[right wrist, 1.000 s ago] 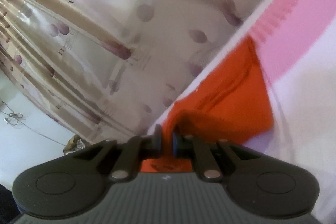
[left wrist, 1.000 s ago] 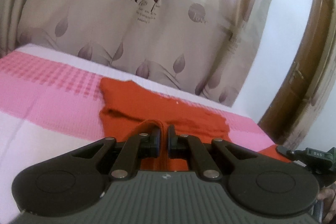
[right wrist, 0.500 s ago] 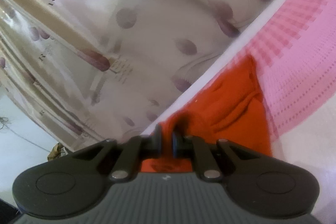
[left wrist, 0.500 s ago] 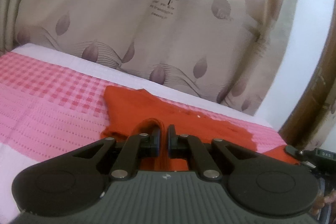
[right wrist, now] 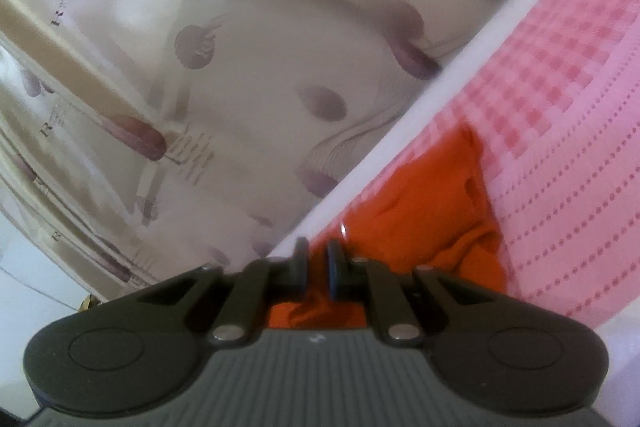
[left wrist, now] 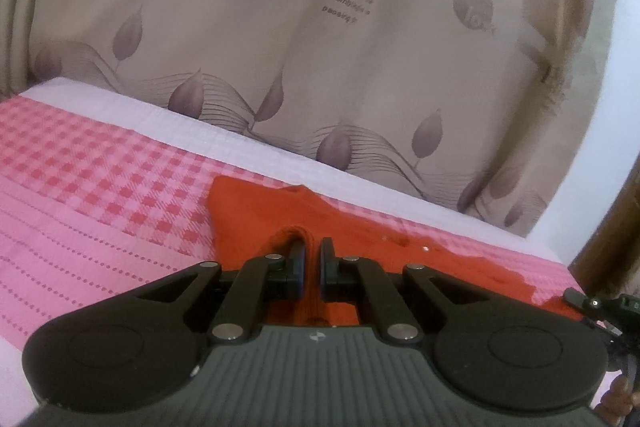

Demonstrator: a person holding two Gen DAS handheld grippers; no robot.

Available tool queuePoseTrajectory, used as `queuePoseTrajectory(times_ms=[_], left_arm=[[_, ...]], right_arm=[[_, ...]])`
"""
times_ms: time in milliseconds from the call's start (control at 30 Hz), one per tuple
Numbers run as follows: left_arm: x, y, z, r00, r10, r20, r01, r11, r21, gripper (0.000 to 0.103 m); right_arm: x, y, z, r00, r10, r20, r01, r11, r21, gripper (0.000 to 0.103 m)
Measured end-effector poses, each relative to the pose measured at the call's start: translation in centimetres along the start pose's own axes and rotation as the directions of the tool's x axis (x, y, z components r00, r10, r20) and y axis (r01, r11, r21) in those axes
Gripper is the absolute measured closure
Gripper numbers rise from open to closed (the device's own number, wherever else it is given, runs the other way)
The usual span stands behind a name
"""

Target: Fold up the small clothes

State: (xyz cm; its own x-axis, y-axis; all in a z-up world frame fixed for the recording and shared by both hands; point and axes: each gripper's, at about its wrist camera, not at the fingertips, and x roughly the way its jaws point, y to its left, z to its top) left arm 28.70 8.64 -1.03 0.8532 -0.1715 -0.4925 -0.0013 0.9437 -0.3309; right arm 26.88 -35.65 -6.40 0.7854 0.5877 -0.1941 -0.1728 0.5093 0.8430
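Cloth is the matter here: in the left wrist view, the left gripper [left wrist: 311, 259] has its jaws drawn narrow on a raised ridge of the orange garment [left wrist: 256, 219], which lies on the pink checked bedspread [left wrist: 100, 187] with its far edge close to the bedspread's white border below the leaf-print curtain [left wrist: 280, 47]. Holding that pinch probably keeps one hem lifted so the near part can be carried over the flat part to make a fold. The other gripper's tip shows at the right edge, beside the garment's right end. In the right wrist view, the right gripper [right wrist: 317, 259] has its jaws narrow too, with orange fabric bunched between and beneath them; I judge it clamped on the cloth, though the contact is blurred. The garment [right wrist: 424, 211] rumples against the same curtain-side border of the bedspread [right wrist: 560, 147]. Gripping both ends likely lets the edge travel level, so the fold lands square.
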Motion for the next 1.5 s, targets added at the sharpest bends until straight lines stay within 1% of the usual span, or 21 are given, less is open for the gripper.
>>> queuePoseTrajectory(times_ms=[167, 267, 400, 533, 600, 667, 733, 767, 833, 900, 933, 1033, 1133, 1200, 1267, 1333, 1400, 1500], left_arm=[[1.5, -0.2, 0.0, 1.000, 0.031, -0.001, -0.031, 0.999, 0.025, 0.097], [2.1, -0.1, 0.1, 0.999, 0.046, 0.001, -0.046, 0.998, 0.033, 0.097], [2.3, 0.5, 0.2, 0.999, 0.052, 0.003, -0.052, 0.999, 0.016, 0.097], [2.2, 0.9, 0.2, 0.999, 0.054, 0.006, -0.054, 0.998, 0.009, 0.097], [2.3, 0.8, 0.2, 0.998, 0.057, 0.004, -0.057, 0.998, 0.015, 0.097], [2.3, 0.8, 0.2, 0.998, 0.057, 0.004, -0.057, 0.998, 0.015, 0.097], [2.3, 0.8, 0.3, 0.998, 0.055, 0.005, -0.055, 0.998, 0.017, 0.097], [2.3, 0.8, 0.3, 0.999, 0.054, 0.006, -0.054, 0.998, 0.018, 0.097], [2.5, 0.8, 0.4, 0.998, 0.056, 0.007, -0.057, 0.998, 0.023, 0.097], [2.7, 0.7, 0.6, 0.998, 0.056, 0.006, -0.056, 0.998, 0.027, 0.097], [2.8, 0.7, 0.6, 0.998, 0.056, 0.005, -0.056, 0.998, 0.029, 0.097], [2.9, 0.6, 0.6, 0.998, 0.058, 0.007, -0.058, 0.998, 0.036, 0.097], [2.9, 0.7, 0.6, 0.998, 0.059, 0.006, -0.059, 0.998, 0.034, 0.097], [3.0, 0.8, 0.7, 0.998, 0.060, 0.007, -0.061, 0.998, 0.034, 0.097], [3.3, 0.8, 0.6, 0.998, 0.063, 0.001, -0.063, 0.997, 0.039, 0.097], [3.6, 0.9, 0.5, 0.998, 0.064, -0.009, -0.064, 0.997, 0.038, 0.097], [3.8, 0.9, 0.5, 0.998, 0.063, -0.014, -0.062, 0.997, 0.041, 0.097], [4.0, 0.9, 0.4, 0.998, 0.058, -0.016, -0.057, 0.997, 0.053, 0.097]], right_arm=[[0.9, -0.7, 1.0, 1.000, -0.017, 0.025, 0.017, 1.000, 0.011, 0.094], [1.3, -0.9, 1.0, 1.000, -0.021, 0.023, 0.021, 1.000, 0.016, 0.094], [1.0, -0.4, 0.3, 1.000, -0.030, 0.002, 0.030, 0.999, -0.031, 0.093], [0.0, 0.5, -0.1, 0.991, -0.131, 0.015, 0.131, 0.981, -0.143, 0.093], [-0.3, 1.1, 0.0, 0.980, -0.197, 0.018, 0.197, 0.956, -0.217, 0.093], [-0.5, 1.7, 0.2, 0.967, -0.254, 0.019, 0.247, 0.917, -0.313, 0.091], [-0.5, 2.5, 0.1, 0.955, -0.296, 0.016, 0.276, 0.867, -0.415, 0.090], [-0.4, 2.7, -0.1, 0.953, -0.301, 0.013, 0.274, 0.848, -0.454, 0.087], [-0.4, 3.2, -0.6, 0.951, -0.309, 0.006, 0.263, 0.800, -0.540, 0.073], [0.0, 3.7, -1.4, 0.946, -0.325, 0.006, 0.258, 0.739, -0.623, 0.044], [0.1, 3.9, -1.8, 0.946, -0.323, 0.009, 0.252, 0.720, -0.646, 0.040], [0.7, 4.3, -2.1, 0.954, -0.299, 0.016, 0.225, 0.681, -0.697, 0.038], [2.1, 4.9, -2.4, 0.950, -0.310, -0.019, 0.192, 0.632, -0.751, 0.038], [2.5, 5.3, -2.8, 0.953, -0.299, -0.040, 0.160, 0.611, -0.775, 0.038], [3.1, 5.4, -3.1, 0.949, -0.313, -0.026, 0.168, 0.577, -0.800, 0.038], [4.0, 5.4, -2.9, 0.948, -0.315, -0.042, 0.152, 0.564, -0.812, 0.038], [4.9, 5.3, -2.4, 0.944, -0.329, -0.032, 0.165, 0.553, -0.817, 0.038], [6.3, 4.5, -1.1, 0.938, -0.338, -0.069, 0.156, 0.593, -0.790, 0.038]])
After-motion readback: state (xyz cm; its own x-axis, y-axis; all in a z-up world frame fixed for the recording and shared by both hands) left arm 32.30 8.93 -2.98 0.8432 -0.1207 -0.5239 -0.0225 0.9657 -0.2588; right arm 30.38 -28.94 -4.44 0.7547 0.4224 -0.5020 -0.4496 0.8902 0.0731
